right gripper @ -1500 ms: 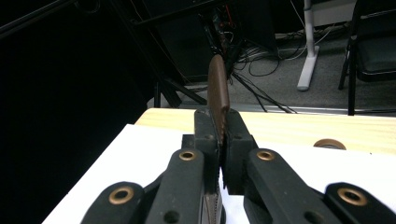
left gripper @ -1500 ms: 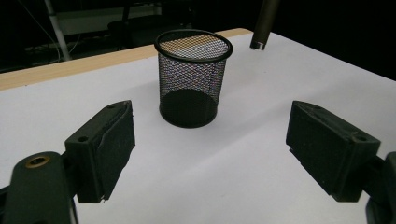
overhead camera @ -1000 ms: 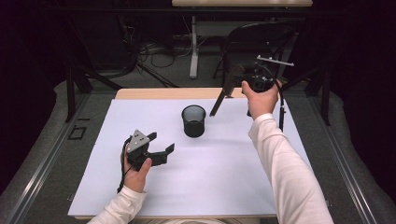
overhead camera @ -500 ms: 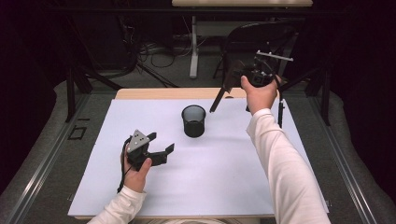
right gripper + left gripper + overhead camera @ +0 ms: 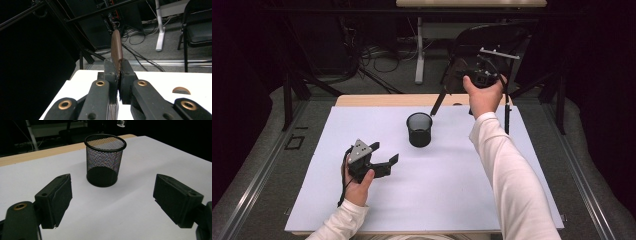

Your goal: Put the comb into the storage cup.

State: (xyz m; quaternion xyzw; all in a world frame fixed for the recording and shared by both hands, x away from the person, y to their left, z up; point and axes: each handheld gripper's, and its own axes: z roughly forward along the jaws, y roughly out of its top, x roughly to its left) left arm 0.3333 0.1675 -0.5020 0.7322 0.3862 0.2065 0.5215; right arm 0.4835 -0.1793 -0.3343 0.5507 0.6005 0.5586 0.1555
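Note:
A black wire-mesh cup (image 5: 419, 129) stands upright near the middle of the white sheet (image 5: 437, 200); in the left gripper view the cup (image 5: 105, 160) stands ahead of the jaws. My left gripper (image 5: 384, 156) rests low at the left, open, with nothing between its fingers (image 5: 112, 187). My right gripper (image 5: 460, 81) is held up over the far right edge, shut on a thin dark brown stick (image 5: 439, 102). The stick slants down toward the cup's far side. In the right gripper view the stick (image 5: 116, 47) rises from the closed jaws (image 5: 119, 67).
A bare wooden strip (image 5: 382, 100) runs along the table's far edge. A small brown half-round patch (image 5: 181, 90) shows on the sheet near that edge. A black chair (image 5: 492, 35), cables and dark metal frames stand behind the table.
My right hand has risen slightly and drifted left with the stick, whose lower tip lifted a little. The left gripper and the cup have not moved.

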